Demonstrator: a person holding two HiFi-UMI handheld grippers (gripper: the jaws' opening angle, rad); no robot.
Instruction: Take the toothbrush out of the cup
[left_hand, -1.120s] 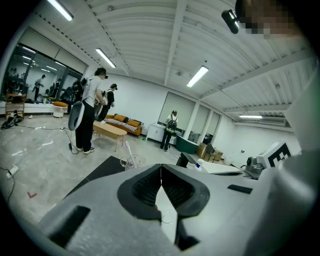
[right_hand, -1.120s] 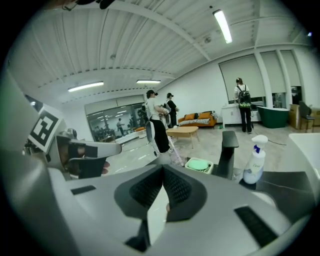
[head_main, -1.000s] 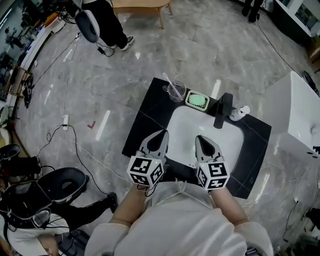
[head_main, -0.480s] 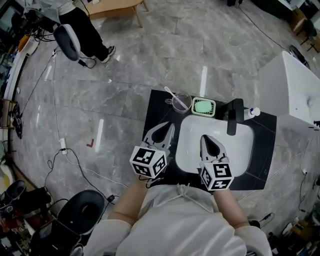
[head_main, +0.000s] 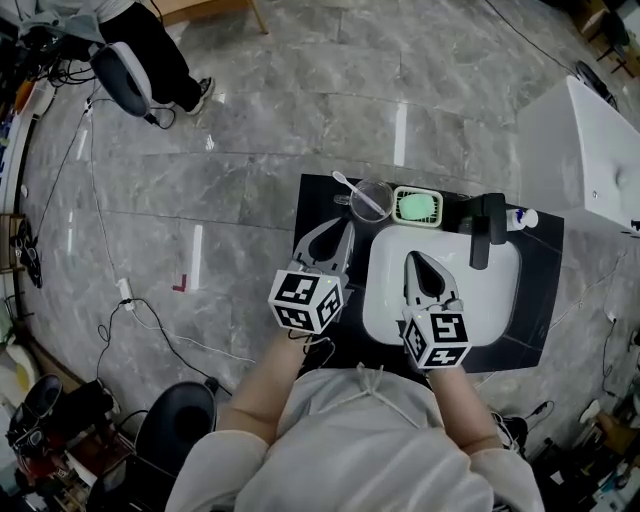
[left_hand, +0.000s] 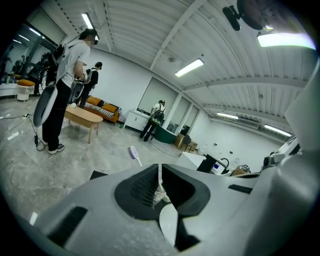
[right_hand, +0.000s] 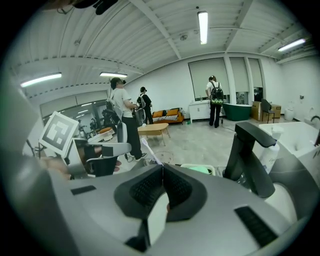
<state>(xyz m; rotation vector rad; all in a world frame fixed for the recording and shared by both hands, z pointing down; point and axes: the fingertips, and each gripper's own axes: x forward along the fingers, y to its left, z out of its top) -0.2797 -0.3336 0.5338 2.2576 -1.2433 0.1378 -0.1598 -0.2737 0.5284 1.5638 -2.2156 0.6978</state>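
Note:
A clear cup (head_main: 372, 200) stands at the back left corner of the black counter (head_main: 318, 200), beside the white basin (head_main: 450, 300). A toothbrush (head_main: 348, 185) leans out of it to the left, brush head up; that head (left_hand: 132, 152) also shows in the left gripper view. My left gripper (head_main: 346, 228) is shut and empty, its tips just short of the cup on the near side. My right gripper (head_main: 411, 258) hangs over the basin, shut and empty. In the right gripper view the toothbrush (right_hand: 150, 150) rises just beyond the closed jaws (right_hand: 162, 167).
A green soap dish (head_main: 416, 206) sits right of the cup, then a black faucet (head_main: 485, 230) and a small white bottle (head_main: 522, 217). A white cabinet (head_main: 585, 150) stands to the right. Cables (head_main: 130, 300) lie on the grey floor, and people stand farther off.
My left gripper has moved forward toward the cup and now sits close to it. The right gripper stays over the basin. Both stay shut.

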